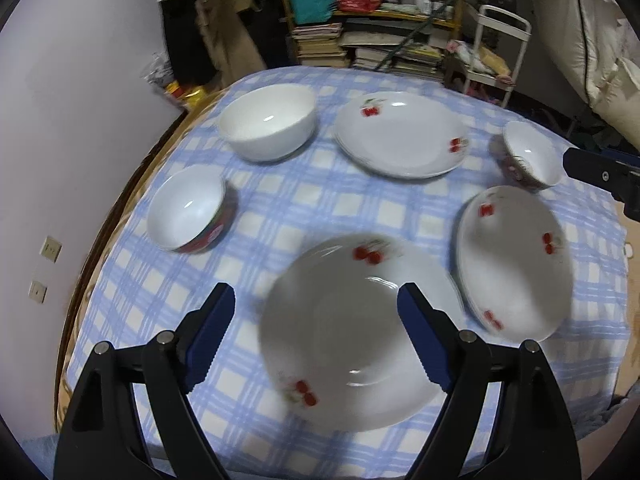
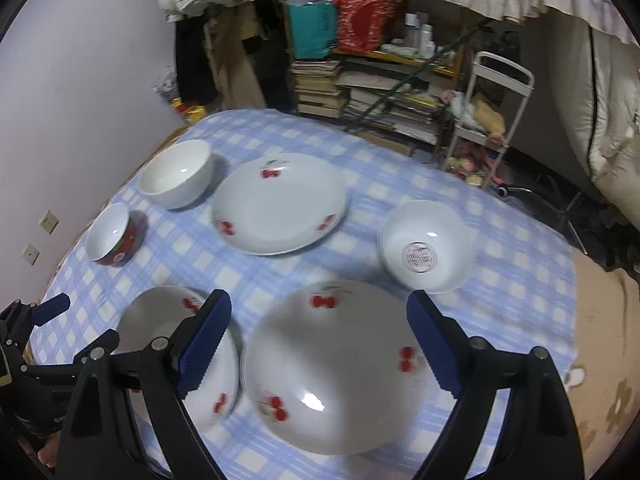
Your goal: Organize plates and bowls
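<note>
Right wrist: bowl [image 2: 426, 246], illegible red seal.

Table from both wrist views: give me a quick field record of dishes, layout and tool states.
surface: blue checked tablecloth
cherry plates: three, far plate, near left plate, near right plate
bowls: large white bowl, red-sided bowl, patterned bowl
stacking: not certain; extra rims show under some plates
left tool: open, nothing gripped, above near left plate
right tool: open, nothing gripped, above near right plate
</note>
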`<state>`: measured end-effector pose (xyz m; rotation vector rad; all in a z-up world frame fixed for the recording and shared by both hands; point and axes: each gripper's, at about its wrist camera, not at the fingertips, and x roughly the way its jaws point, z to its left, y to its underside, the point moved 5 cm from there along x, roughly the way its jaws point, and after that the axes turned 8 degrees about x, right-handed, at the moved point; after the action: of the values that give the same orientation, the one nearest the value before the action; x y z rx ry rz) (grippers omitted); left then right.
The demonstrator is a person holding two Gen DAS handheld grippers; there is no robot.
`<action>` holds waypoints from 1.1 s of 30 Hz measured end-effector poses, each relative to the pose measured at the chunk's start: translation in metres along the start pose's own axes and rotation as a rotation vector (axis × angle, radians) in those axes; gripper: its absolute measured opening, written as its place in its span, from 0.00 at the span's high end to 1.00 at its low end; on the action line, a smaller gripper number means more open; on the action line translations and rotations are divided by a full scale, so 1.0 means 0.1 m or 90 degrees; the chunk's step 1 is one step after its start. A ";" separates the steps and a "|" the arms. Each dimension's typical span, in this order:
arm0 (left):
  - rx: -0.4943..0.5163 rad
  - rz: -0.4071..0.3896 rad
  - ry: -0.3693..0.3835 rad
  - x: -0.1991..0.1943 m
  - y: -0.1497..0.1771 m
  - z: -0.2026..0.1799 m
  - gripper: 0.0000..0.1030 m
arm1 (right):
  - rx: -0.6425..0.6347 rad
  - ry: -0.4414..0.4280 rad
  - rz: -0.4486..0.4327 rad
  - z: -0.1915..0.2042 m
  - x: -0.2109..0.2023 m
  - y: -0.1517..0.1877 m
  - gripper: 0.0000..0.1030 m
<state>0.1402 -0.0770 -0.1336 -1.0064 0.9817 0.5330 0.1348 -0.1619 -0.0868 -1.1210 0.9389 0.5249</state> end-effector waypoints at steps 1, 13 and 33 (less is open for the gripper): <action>0.008 -0.003 0.010 -0.02 -0.06 -0.07 0.20 | 0.001 0.002 0.002 -0.07 -0.02 -0.03 0.09; 0.054 0.051 0.122 0.32 -0.36 -0.72 0.20 | 0.008 0.021 0.081 -0.81 0.04 0.01 0.09; 0.067 0.137 0.203 1.00 -0.42 -1.16 0.28 | 0.034 0.068 0.232 -1.34 0.91 0.63 0.30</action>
<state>0.1704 -0.2040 -0.2234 -0.9130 1.3983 0.5008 0.0858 -0.2702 -0.2133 -0.9399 1.2535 0.7363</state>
